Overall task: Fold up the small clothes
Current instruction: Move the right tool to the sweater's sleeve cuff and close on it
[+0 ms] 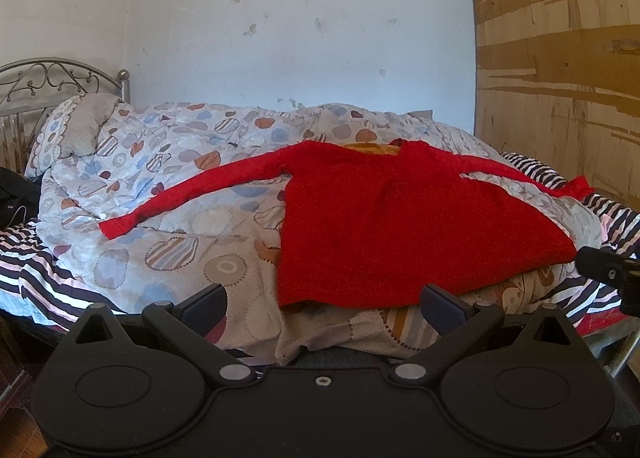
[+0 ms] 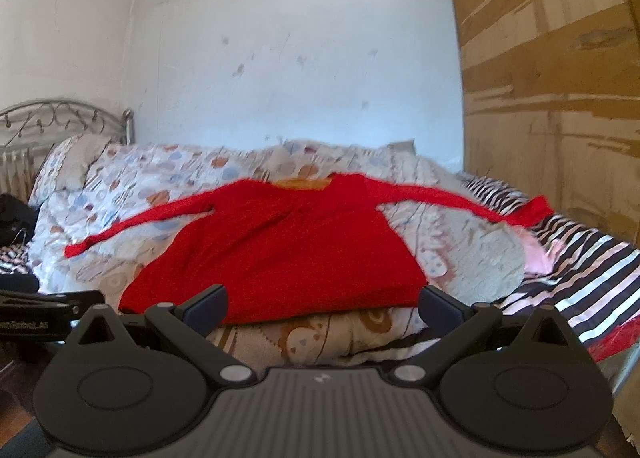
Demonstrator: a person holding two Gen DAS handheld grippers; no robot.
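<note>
While both hand-held grippers (image 1: 324, 304) (image 2: 324, 304) gape empty, the red top (image 1: 384, 218) lies spread just ahead.

The left gripper (image 1: 323, 303) is matte black: two rounded housings with shallow circular recesses flank a flat centre plate carrying a small star-headed screw. Behind the jaws, angled link arms pivot on silver rivets, and the finger pads (image 1: 443, 308) are dark navy. The right gripper (image 2: 323, 303) has the same build, but its centre plate is grey, ribbed, with a small white mark. Triangular cut-outs sit outboard of the jaws.
</note>
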